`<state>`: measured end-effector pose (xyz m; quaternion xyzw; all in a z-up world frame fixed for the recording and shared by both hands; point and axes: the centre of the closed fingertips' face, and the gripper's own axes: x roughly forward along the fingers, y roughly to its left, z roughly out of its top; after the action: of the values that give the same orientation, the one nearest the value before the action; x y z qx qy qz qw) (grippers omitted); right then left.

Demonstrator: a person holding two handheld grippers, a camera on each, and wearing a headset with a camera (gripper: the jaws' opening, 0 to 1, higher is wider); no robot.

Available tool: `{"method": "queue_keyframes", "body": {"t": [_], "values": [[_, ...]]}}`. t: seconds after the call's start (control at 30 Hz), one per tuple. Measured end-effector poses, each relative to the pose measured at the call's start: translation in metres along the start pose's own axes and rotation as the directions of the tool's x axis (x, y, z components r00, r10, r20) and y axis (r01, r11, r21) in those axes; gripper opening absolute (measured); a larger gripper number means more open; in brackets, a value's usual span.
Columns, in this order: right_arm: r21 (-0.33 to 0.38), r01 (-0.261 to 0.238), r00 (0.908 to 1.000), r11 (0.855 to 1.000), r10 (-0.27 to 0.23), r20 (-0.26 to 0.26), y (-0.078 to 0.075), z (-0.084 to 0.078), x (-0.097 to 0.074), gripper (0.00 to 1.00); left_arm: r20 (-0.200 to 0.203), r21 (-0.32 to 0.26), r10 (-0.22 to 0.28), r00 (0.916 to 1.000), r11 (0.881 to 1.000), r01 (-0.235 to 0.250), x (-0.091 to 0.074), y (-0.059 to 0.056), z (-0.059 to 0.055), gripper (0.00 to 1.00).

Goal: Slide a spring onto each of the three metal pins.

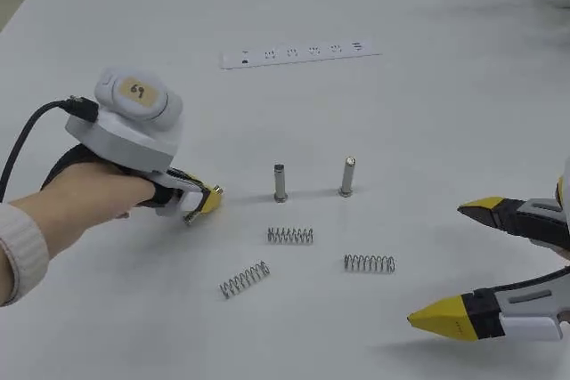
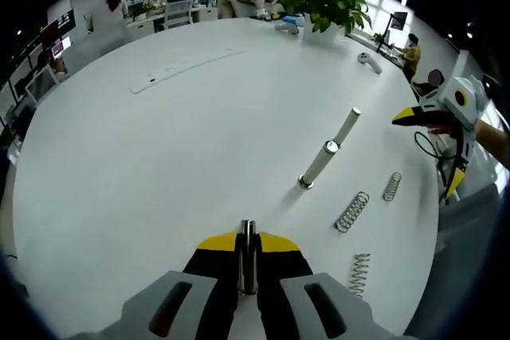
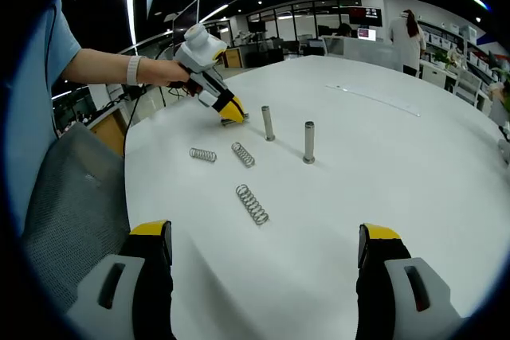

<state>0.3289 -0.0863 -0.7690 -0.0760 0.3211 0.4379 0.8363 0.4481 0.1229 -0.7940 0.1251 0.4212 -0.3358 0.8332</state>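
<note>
While tight around pin (image 2: 249, 262), left tool (image 1: 207, 199)

Three springs (image 1: 290, 235) (image 1: 370, 262) (image 1: 244, 279), three metal pins (image 1: 280, 182) (image 1: 347, 176) (image 2: 249, 256), two tools (image 1: 209, 198) (image 1: 438, 262), one power strip (image 1: 300, 52).

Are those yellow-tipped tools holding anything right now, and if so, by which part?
The left tool is shut on a metal pin, gripped along its shaft between the jaws. The right tool is open and holds nothing.
</note>
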Motion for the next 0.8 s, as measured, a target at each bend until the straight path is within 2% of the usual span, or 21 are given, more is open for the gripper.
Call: {"method": "queue_keyframes", "body": {"t": [0.3, 0.6, 0.8], "values": [[-0.002, -0.003, 1.0, 1.0, 0.003, 0.0, 0.002, 0.001, 0.001, 0.96, 0.024, -0.019, 0.012, 0.9996, 1.0, -0.012, -0.015, 0.002, -0.004, 0.0], [-0.005, -0.011, 0.9999, 1.0, 0.011, -0.002, 0.004, 0.001, 0.003, 0.96, 0.035, -0.052, 0.029, 0.999, 0.998, -0.027, -0.027, 0.004, -0.015, 0.0], [-0.007, -0.014, 0.9999, 1.0, 0.014, -0.006, 0.004, 0.0, 0.004, 0.96, 0.049, -0.057, 0.038, 0.9981, 0.998, -0.035, -0.034, 0.007, -0.012, 0.0]]}}
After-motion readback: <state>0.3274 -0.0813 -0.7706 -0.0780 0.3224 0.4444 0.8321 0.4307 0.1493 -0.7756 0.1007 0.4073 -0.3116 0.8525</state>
